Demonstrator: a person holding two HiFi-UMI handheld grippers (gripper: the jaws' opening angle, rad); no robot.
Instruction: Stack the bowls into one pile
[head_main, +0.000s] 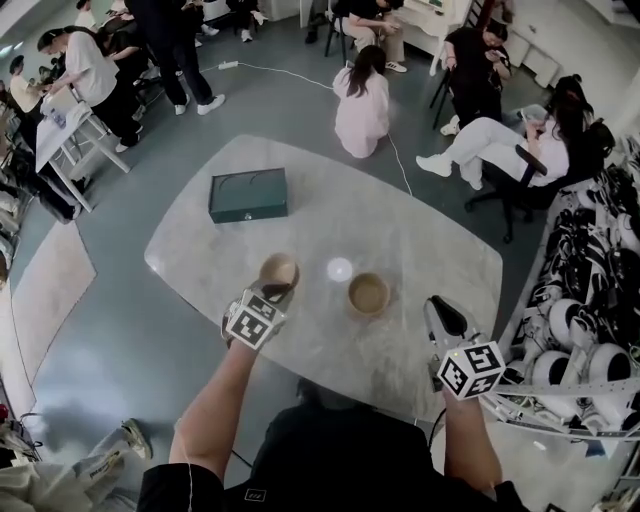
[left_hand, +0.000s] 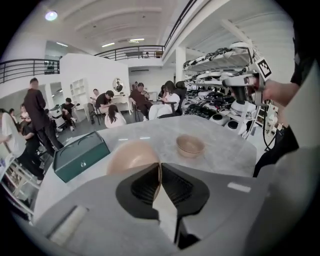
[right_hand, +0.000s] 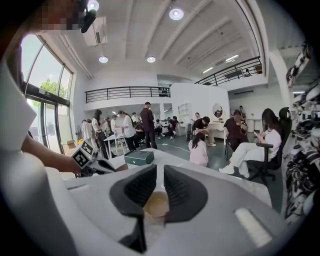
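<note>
A tan bowl (head_main: 279, 270) hangs tilted above the near left part of the marble table (head_main: 430, 250). My left gripper (head_main: 274, 293) is shut on its near rim. In the left gripper view the rim of this bowl (left_hand: 131, 156) runs between the closed pads. A second tan bowl (head_main: 368, 294) stands upright on the table to the right of it, also seen as a bowl (left_hand: 190, 145) past the left jaws. My right gripper (head_main: 437, 306) hovers right of that bowl, apart from it. Its jaws show a narrow gap with nothing in it, and the standing bowl (right_hand: 156, 202) shows beyond them.
A dark green box (head_main: 248, 194) lies on the far left of the table. Several people sit and stand on the floor beyond the far edge. Shelves of white helmets (head_main: 590, 340) stand close on the right. A bright ceiling-light reflection (head_main: 339, 269) lies between the bowls.
</note>
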